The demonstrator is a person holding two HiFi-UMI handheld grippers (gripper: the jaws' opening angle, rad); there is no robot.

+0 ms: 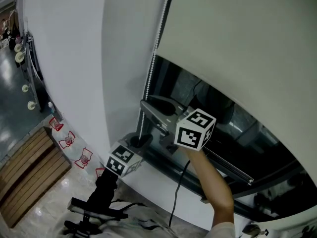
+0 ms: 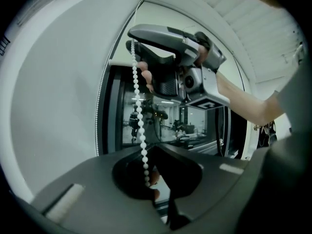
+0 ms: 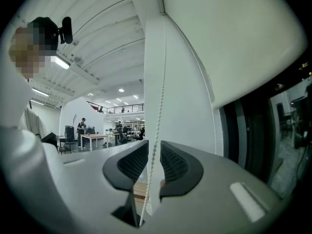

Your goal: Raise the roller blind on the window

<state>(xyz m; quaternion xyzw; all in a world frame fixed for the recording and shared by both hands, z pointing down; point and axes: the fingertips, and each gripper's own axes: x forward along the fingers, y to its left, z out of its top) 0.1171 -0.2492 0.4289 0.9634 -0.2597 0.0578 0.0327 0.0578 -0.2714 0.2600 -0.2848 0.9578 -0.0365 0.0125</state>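
Right gripper (image 3: 154, 162): jaws narrow, closed about the bead chain (image 3: 157, 130), which runs straight down between the ribbed pads (image 3: 131, 162) and out below them. The left gripper view shows this gripper from outside (image 2: 132, 45): tips nipping the chain at its top, a hand (image 2: 146, 79) wrapped round the grip, marker cube (image 2: 207, 99) underneath.

Left gripper (image 2: 152, 184): sits lower on the same strand. The chain (image 2: 139, 111) hangs taut from the right gripper into the dark hollow between the jaws, which look shut on it. The hollow is too dark to see the contact itself.

Head view: both grippers stacked on the chain (image 1: 148, 83), right gripper (image 1: 143, 104) above, left gripper (image 1: 141, 142) just below. Their cubes (image 1: 195, 129) (image 1: 121, 160) face the camera, and a bare forearm (image 1: 213, 182) reaches up from below.

Roller blind (image 1: 237, 38): covers the upper part of the window (image 1: 218, 108), bottom edge running diagonally, dark glass exposed under it. Only the right gripper view shows the blind's hem from below (image 3: 234, 33), plus the chain's second strand (image 3: 207, 89) along the window edge and, far off, a hall with people at a desk (image 3: 92, 136). The head view alone shows the white wall (image 1: 74, 58) and wooden floor slats (image 1: 29, 167) at left.
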